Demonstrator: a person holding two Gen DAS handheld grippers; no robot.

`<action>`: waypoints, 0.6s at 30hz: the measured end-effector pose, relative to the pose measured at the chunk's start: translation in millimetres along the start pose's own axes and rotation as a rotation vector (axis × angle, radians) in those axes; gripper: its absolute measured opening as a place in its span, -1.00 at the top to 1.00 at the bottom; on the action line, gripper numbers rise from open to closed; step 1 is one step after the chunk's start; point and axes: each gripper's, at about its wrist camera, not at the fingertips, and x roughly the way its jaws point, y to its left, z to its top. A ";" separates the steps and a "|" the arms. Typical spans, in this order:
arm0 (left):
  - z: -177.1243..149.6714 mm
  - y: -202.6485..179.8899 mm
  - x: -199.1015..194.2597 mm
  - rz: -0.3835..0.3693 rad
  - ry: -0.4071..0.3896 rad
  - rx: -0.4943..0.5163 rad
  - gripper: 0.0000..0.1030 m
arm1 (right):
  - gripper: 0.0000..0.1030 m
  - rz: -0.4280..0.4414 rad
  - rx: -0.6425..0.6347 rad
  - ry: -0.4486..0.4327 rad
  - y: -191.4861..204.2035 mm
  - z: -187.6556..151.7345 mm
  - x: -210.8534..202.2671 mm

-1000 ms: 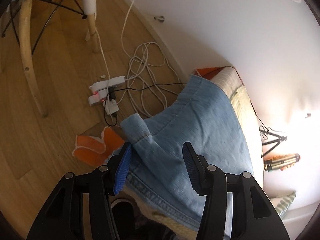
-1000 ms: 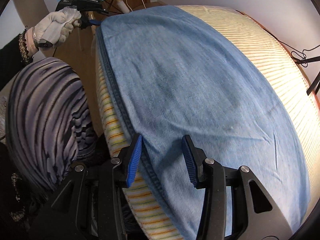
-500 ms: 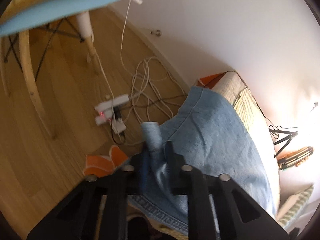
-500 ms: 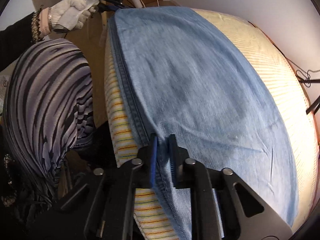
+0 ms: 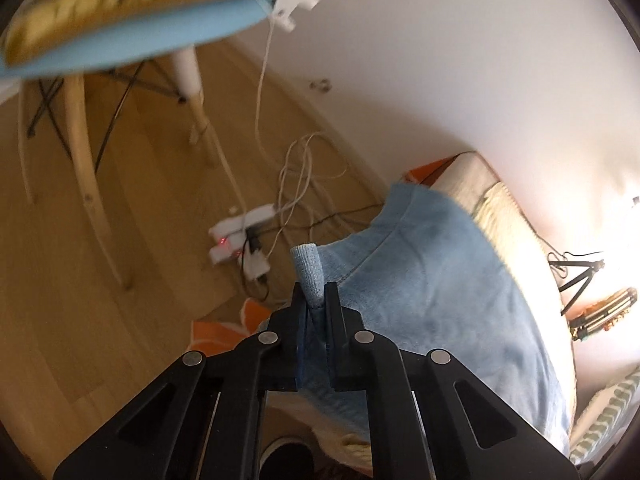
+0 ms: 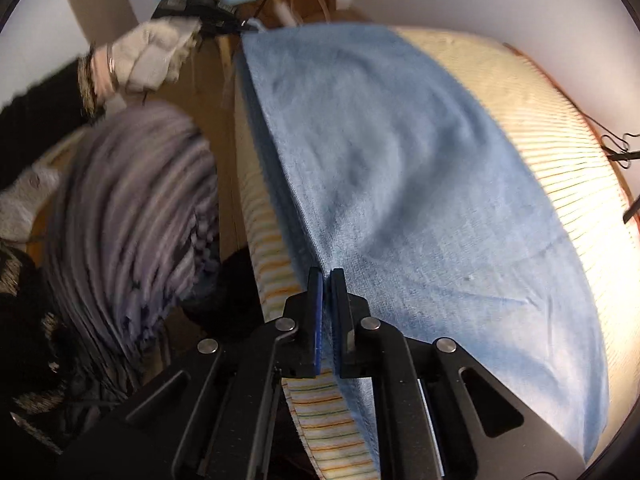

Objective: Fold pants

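Observation:
Light blue denim pants (image 6: 400, 184) lie spread flat on a striped mattress (image 6: 532, 120). My right gripper (image 6: 326, 280) is shut on the pants' near side edge, lifting it slightly. My left gripper (image 5: 314, 296) is shut on the corner of the pants (image 5: 432, 280) at the far end, and a small tab of denim (image 5: 307, 268) sticks up between its fingers. In the right wrist view the left gripper (image 6: 224, 20) shows far off in a white-gloved hand (image 6: 148, 60), at the pants' far corner.
A wooden floor (image 5: 100, 320) lies beside the bed with a white power strip (image 5: 240, 236) and tangled cables (image 5: 304, 168). A blue-topped stool with wooden legs (image 5: 88, 168) stands near. A tripod (image 5: 576, 280) stands by the wall. The person's striped sleeve (image 6: 132, 208) is left.
Both grippers went from open around the pants' edge to shut on it. Both views have lifted and tilted slightly, raising the gripped edge off the mattress.

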 end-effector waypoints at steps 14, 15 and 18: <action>-13.2 42.8 -5.2 -0.146 0.119 -0.271 0.04 | 0.91 -0.023 -0.006 0.028 -3.6 1.8 14.3; -15.2 45.9 -3.2 -0.149 0.129 -0.294 0.03 | 0.91 -0.025 -0.008 0.029 -3.7 2.4 14.6; -20.9 56.6 5.0 -0.186 0.145 -0.386 0.03 | 0.91 -0.035 -0.019 0.028 -2.8 6.0 14.8</action>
